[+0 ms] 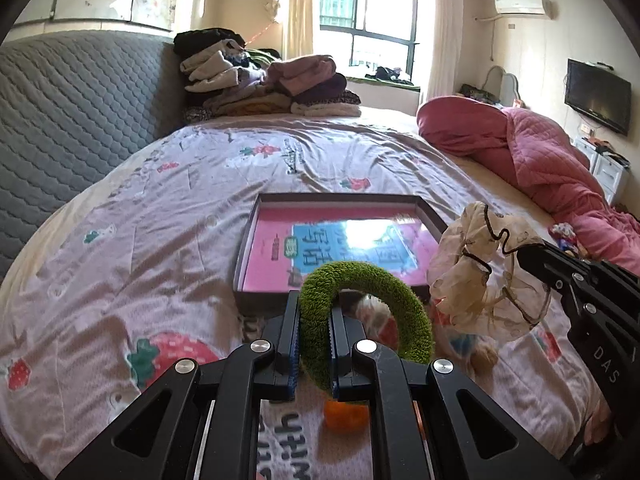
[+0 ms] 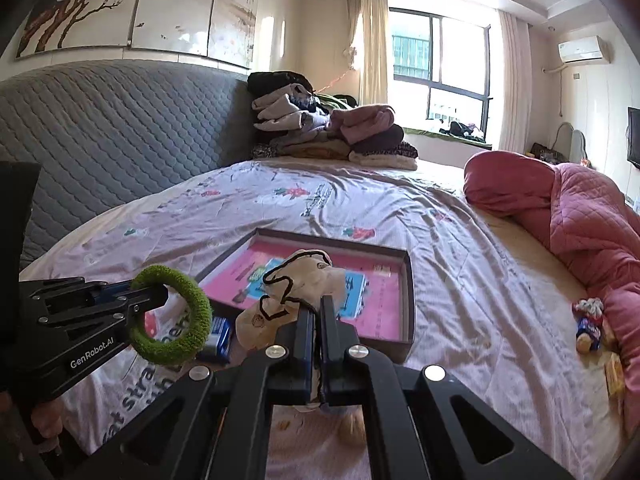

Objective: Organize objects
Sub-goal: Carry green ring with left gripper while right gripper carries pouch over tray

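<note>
Both cameras ride on the hand-held grippers and look forward and downward along their fingers, close over the near edge of the bed (image 1: 160, 208). The left view sits behind the left hand-held gripper (image 1: 314, 312) and catches the right hand-held gripper (image 1: 524, 258) at its right edge. The right view sits behind the right hand-held gripper (image 2: 316, 312) and shows the left one (image 2: 160, 294) at its left edge. Both views share the tray (image 1: 248, 240) mid-bed, the headboard (image 1: 80, 112), the clothes pile (image 1: 256, 84) at the far corner and the window (image 1: 360, 12).
</note>
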Tool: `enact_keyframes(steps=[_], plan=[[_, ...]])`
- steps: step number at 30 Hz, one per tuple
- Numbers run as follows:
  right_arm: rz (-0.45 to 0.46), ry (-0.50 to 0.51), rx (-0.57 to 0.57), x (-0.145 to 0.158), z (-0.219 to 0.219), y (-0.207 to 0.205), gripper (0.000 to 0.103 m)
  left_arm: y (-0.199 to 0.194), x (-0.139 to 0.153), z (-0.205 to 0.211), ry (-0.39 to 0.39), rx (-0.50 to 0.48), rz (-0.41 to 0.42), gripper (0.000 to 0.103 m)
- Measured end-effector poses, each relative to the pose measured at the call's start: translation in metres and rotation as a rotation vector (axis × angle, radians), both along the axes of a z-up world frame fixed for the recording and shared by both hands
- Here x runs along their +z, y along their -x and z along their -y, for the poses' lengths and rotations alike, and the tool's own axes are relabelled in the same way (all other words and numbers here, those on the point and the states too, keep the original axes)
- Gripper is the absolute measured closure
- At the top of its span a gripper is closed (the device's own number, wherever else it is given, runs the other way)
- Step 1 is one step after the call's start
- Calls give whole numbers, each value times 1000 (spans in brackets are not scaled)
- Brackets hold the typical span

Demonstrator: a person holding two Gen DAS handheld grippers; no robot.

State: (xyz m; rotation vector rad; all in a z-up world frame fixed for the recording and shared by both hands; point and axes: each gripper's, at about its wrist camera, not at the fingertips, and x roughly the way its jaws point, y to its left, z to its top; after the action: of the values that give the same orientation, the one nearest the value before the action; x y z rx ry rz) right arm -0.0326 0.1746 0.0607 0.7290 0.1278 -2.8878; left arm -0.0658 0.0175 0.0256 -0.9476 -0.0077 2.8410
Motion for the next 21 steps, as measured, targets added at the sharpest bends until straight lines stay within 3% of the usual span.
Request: enact_keyframes(steps=[21], plan=[[-37,-24,-18,20,-10,93,100,108,10,-11,46,14,-21,92]])
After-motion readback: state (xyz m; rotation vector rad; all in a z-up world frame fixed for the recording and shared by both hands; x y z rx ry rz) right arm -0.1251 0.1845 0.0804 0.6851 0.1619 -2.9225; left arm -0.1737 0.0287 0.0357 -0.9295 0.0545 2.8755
